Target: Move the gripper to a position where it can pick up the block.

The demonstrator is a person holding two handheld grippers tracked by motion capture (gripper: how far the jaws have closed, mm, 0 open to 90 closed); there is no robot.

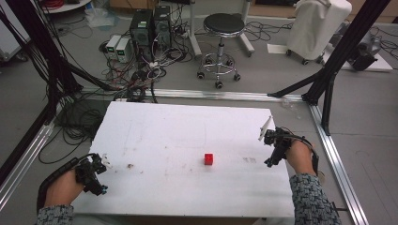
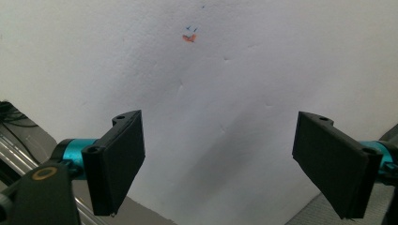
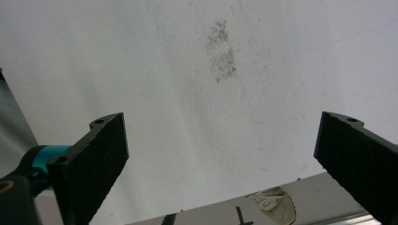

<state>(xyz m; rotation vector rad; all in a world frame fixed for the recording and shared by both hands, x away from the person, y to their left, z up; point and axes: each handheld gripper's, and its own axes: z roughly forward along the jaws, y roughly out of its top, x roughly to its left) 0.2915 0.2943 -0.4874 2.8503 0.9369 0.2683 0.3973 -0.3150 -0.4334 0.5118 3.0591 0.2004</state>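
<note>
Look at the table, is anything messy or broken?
Nothing broken. The white table just has marks: a dark smudge and a small orange spot. The red cube sits alone, between the two grippers.

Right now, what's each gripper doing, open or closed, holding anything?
Left gripper: open, jaws wide apart, holding nothing.
Right gripper: open, jaws wide apart, holding nothing.

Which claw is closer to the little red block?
The right gripper. The red block sits right of the table's middle, so the gap to it is shorter than from the left gripper at the table's left edge.
</note>
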